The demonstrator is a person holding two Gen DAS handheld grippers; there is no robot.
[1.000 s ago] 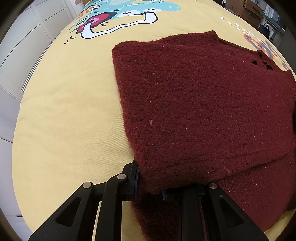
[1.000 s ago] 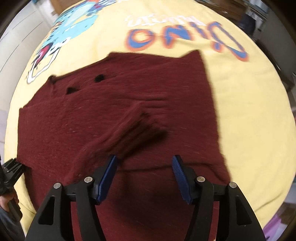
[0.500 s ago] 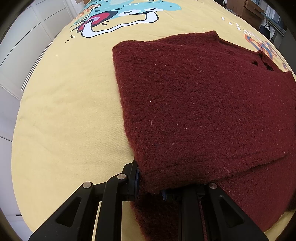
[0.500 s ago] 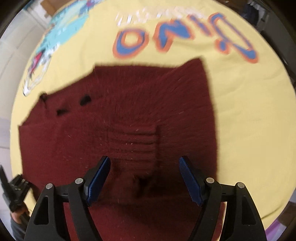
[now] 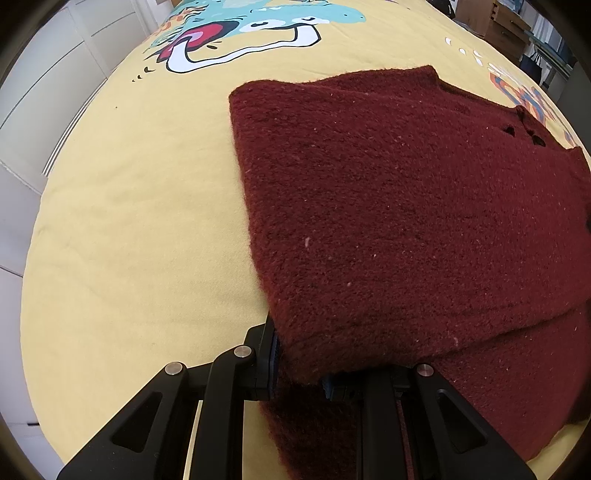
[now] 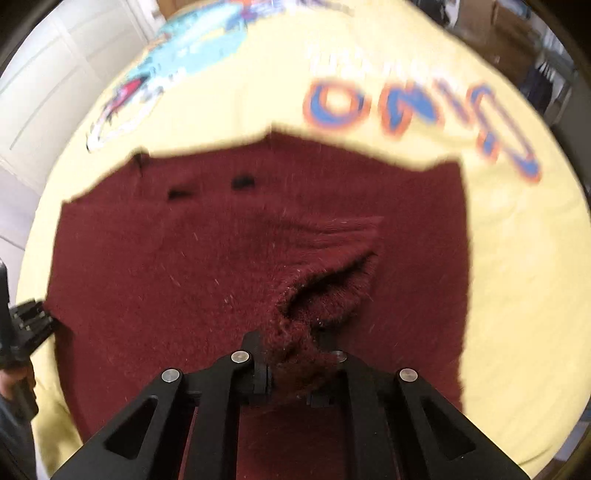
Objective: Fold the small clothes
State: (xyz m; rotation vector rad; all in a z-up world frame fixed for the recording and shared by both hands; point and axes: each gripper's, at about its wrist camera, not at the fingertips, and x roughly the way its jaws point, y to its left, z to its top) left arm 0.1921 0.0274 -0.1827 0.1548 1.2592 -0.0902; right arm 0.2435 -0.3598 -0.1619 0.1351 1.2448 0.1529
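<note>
A dark red knitted sweater (image 5: 388,221) lies on a yellow bedspread, its left part folded over the body. My left gripper (image 5: 299,363) is shut on the near corner of that folded layer, and the pads are mostly hidden by the knit. In the right wrist view the same sweater (image 6: 177,266) fills the middle, with two small dark holes near its far edge. My right gripper (image 6: 291,363) is shut on the ribbed sleeve cuff (image 6: 332,291), which is bunched and lifted off the body. The left gripper (image 6: 26,325) also shows at the left edge of that view.
The yellow bedspread (image 5: 129,221) carries a cartoon dinosaur print (image 5: 240,33) and blue-orange lettering (image 6: 424,107). White cupboard doors (image 5: 44,88) stand to the left. Furniture and bags (image 5: 532,40) sit beyond the far right corner. A person's hand (image 6: 14,380) holds the left gripper.
My right gripper came down over the sleeve cuff with its jaws wide, then shut on it and lifted it. The left gripper stayed still, gripping the folded corner.
</note>
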